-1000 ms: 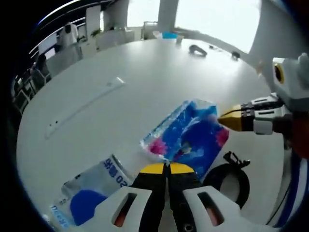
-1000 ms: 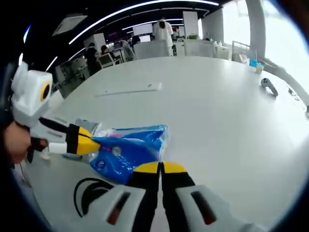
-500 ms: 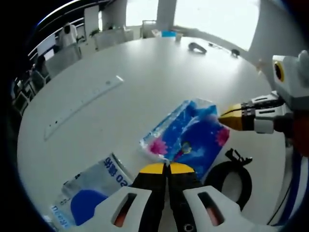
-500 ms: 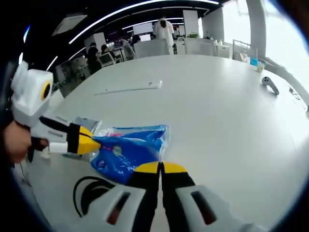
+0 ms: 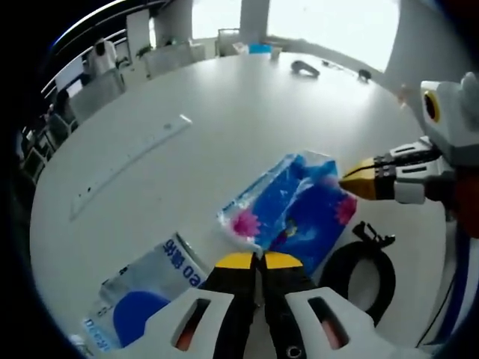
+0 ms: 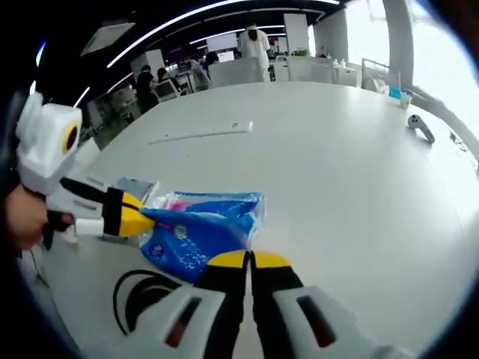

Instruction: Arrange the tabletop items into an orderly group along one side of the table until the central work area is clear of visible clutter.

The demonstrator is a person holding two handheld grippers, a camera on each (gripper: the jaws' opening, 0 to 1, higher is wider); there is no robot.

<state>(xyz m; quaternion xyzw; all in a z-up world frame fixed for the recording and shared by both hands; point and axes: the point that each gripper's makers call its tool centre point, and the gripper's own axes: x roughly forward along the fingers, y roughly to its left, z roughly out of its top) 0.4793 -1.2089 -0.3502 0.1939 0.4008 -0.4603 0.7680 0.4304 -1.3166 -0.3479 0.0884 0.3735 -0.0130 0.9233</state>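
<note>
A blue packet with pink flowers (image 5: 292, 213) lies on the white round table (image 5: 224, 120); it also appears as the blue packet (image 6: 202, 224). My left gripper (image 5: 258, 260) is shut, its yellow tips at the packet's near edge. That left gripper (image 6: 138, 218) reaches in from the left, tips against the packet's end. My right gripper (image 6: 249, 259) is shut just in front of the packet. The right gripper (image 5: 358, 182) comes in from the right beside the packet's far corner. No packet film shows between either pair of jaws.
A clear packet with blue print (image 5: 146, 288) lies left of the flowered one. A black strap loop (image 5: 367, 269) sits to its right, and the same loop (image 6: 138, 299) is seen. A long clear ruler (image 5: 131, 161) lies further out. Small black objects (image 5: 304, 69) rest at the far edge.
Both views have shifted only slightly. The packet and both shut grippers keep the same places relative to each other.
</note>
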